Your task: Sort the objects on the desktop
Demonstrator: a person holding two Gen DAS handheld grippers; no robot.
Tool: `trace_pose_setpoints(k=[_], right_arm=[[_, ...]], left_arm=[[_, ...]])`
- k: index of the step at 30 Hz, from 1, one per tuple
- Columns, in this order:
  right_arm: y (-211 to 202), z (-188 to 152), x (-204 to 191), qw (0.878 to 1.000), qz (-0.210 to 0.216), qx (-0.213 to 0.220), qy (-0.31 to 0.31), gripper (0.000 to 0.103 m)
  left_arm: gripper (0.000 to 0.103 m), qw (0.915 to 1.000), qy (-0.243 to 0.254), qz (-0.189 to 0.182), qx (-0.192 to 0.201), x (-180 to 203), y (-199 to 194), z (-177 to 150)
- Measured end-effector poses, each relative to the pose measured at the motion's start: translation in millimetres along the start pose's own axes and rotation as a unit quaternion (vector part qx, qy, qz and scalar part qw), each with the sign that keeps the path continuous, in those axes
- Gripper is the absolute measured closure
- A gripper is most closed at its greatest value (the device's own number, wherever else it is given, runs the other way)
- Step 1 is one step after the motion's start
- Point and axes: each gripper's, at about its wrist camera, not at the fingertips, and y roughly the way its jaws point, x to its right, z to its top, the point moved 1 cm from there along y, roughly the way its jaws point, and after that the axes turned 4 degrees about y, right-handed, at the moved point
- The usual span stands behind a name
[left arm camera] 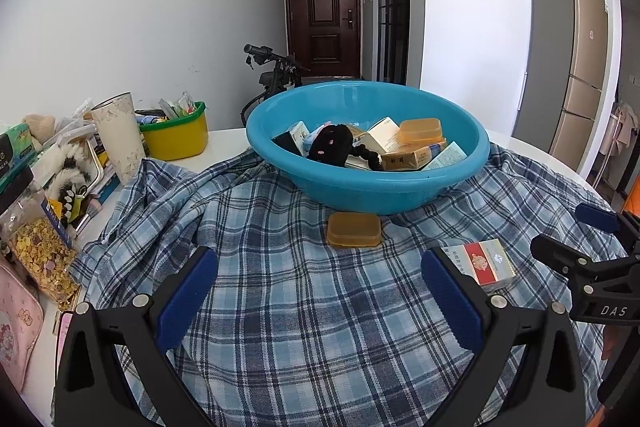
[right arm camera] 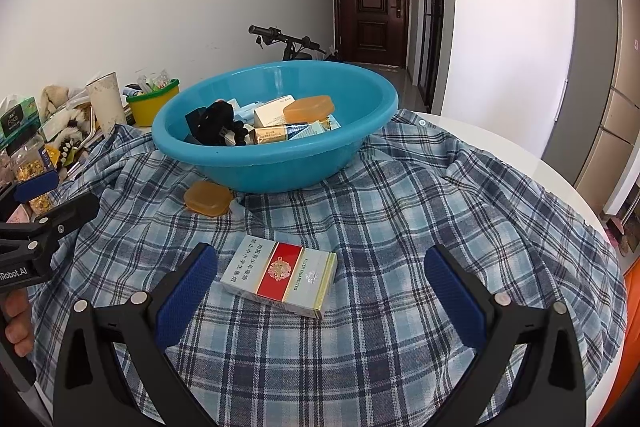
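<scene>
both grippers hover low over a blue-and-white plaid cloth [right arm camera: 380,211] spread on a white table [left arm camera: 224,141]. left gripper [left arm camera: 318,291] has its blue-padded jaws spread wide, holding and touching nothing. right gripper [right arm camera: 320,291] is equally wide apart and empty, with a flat white, red and gold cigarette pack [right arm camera: 280,275] lying on the cloth between its fingers, closer to the left pad but touching neither. "filter cigarettes" reads along the pack's side; the other print is chinese. "das" shows on the right gripper's body in the left view, "nrobot.ai" on the left one's in the right view.

one round turquoise plastic basin [right arm camera: 276,163] stands on the cloth beyond, holding several small boxes, a black fuzzy item [right arm camera: 218,123] and one translucent amber plastic case [right arm camera: 308,109]. a second amber case [right arm camera: 208,199] lies on the cloth just before the basin. two amber cases, then, and one loose pack.
</scene>
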Motion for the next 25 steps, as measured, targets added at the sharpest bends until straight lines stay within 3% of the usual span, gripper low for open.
trace_pose_setpoints(k=[25], right_arm=[[-3.5,1.4,-5.4,1.000,0.001,0.002,-0.003,0.000]], left_arm=[[0.000,1.0000,0.003,0.002,0.000,1.3,-1.7,-3.4]])
